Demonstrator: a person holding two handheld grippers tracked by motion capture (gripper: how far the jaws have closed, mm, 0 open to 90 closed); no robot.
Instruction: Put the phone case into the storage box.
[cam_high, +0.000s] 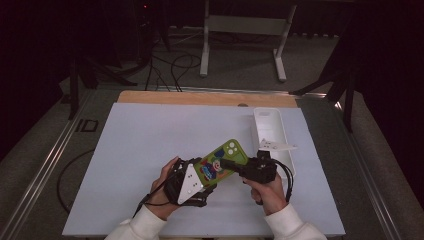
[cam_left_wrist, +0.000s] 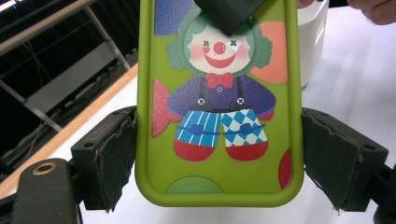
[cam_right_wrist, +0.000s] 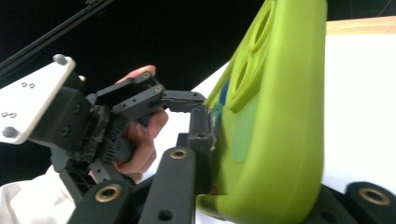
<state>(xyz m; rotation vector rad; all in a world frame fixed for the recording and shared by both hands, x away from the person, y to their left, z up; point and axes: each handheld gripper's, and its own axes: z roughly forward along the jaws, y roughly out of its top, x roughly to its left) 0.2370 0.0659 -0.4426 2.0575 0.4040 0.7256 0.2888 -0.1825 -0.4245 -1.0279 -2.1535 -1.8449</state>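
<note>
Centrally, above the pale worktop (cam_high: 150, 145), a green phone case (cam_high: 223, 159) printed with a clown is held between two hand-held tools. Left tool (cam_high: 192, 181): its two black padded jaws stand wide, one pressed on each long edge of the case near the rounded lower end, so the case is clamped across its width; the printed side faces this tool's camera, with the clown (cam_left_wrist: 218, 88) upright between the jaws. Right tool (cam_high: 235, 166): it meets the case from the opposite side, its jaws closed on the case's thickness, one jaw against the printed face near the clown's head and the other behind the plain back. In the right gripper view the case (cam_right_wrist: 275, 121) stands on edge, its camera cut-out toward the top, and the left tool (cam_right_wrist: 187, 105) appears beyond it with the person's left hand (cam_right_wrist: 144, 135) around it. Behind the right tool, a white tray (cam_high: 268, 130) lies lengthwise on the worktop, apart from the case. The person's right hand (cam_high: 267, 190) holds the right tool from below; white sleeves enter at the lower edge.
</note>
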